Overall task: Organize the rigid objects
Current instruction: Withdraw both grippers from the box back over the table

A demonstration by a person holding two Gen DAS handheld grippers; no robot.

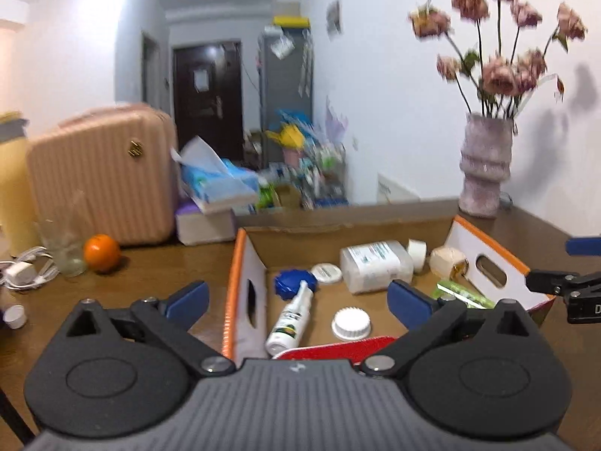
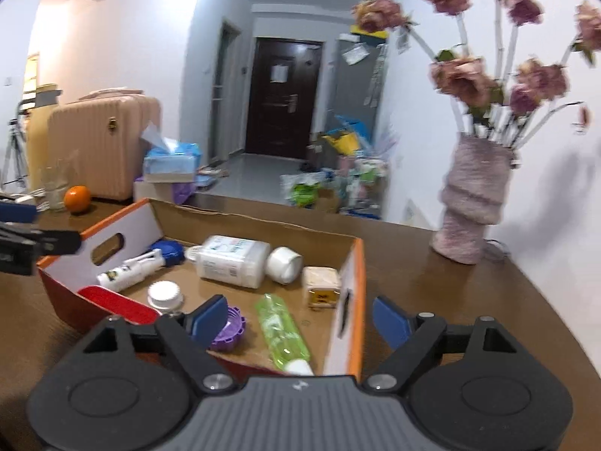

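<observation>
An orange-rimmed cardboard box (image 1: 234, 282) (image 2: 124, 221) lies open on the brown table. Inside are a white spray bottle (image 1: 291, 319) (image 2: 131, 270), a blue cap (image 1: 289, 282), a large clear bottle (image 1: 375, 263) (image 2: 233, 259), a tape roll (image 2: 285, 263), a green bottle (image 2: 280, 330), a white ridged cap (image 1: 351, 323), a purple cap (image 2: 227, 329) and a red lid (image 1: 338, 349). My left gripper (image 1: 298, 300) is open above the box's left wall, holding nothing. My right gripper (image 2: 300, 321) is open above the right wall, over the green bottle without touching it.
A pink vase of flowers (image 1: 484, 165) (image 2: 469, 206) stands at the table's far right. An orange (image 1: 101, 253), a glass (image 1: 64, 248), a white charger cable (image 1: 26, 270) and a small cap (image 1: 15, 315) sit left of the box. A pink suitcase (image 1: 101, 173) stands behind.
</observation>
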